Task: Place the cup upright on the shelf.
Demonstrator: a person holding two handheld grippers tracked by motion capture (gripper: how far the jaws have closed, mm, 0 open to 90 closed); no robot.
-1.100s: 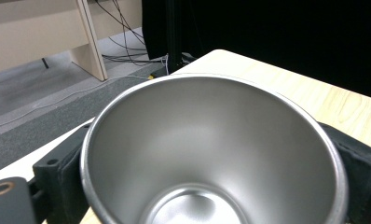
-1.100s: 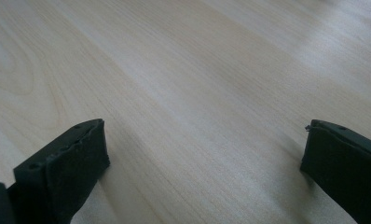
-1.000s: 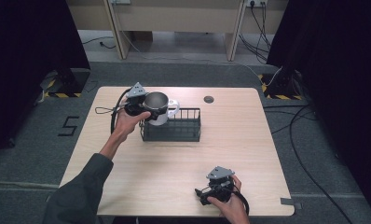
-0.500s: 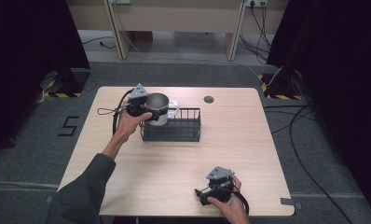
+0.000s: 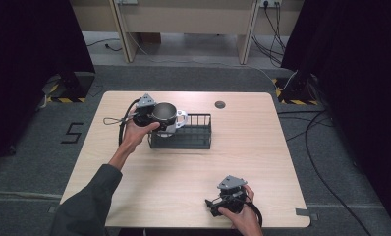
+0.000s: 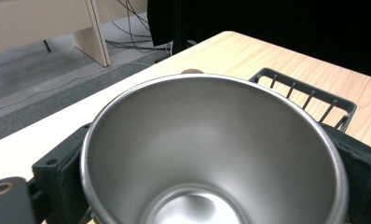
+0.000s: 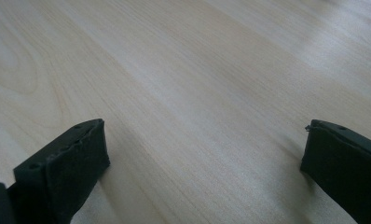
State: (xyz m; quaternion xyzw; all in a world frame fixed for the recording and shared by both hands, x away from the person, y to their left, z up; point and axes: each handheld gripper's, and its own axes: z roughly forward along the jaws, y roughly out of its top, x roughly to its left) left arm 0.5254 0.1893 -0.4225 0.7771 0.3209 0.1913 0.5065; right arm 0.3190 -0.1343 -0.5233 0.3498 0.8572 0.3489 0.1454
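A shiny steel mug (image 5: 164, 113) with a handle is held upright at the left end of a black wire rack (image 5: 188, 137). My left gripper (image 5: 155, 118) is shut on the mug, its black fingers (image 6: 58, 170) pressed against both sides of the rim. The left gripper view looks straight down into the empty mug (image 6: 211, 154), with the rack (image 6: 309, 95) just beyond it. Whether the mug touches the rack is unclear. My right gripper (image 5: 213, 205) lies on the table near its front edge. It is open, fingers (image 7: 67, 165) wide apart over bare wood.
The light wooden table (image 5: 242, 157) has a small dark round disc (image 5: 219, 104) near its far edge. Cables trail on the grey floor at the right (image 5: 326, 128). Dark curtains hang on both sides, and desk legs stand behind the table.
The left gripper and the mug have shifted slightly down in the high view, staying at the rack's left end. The right gripper has not moved.
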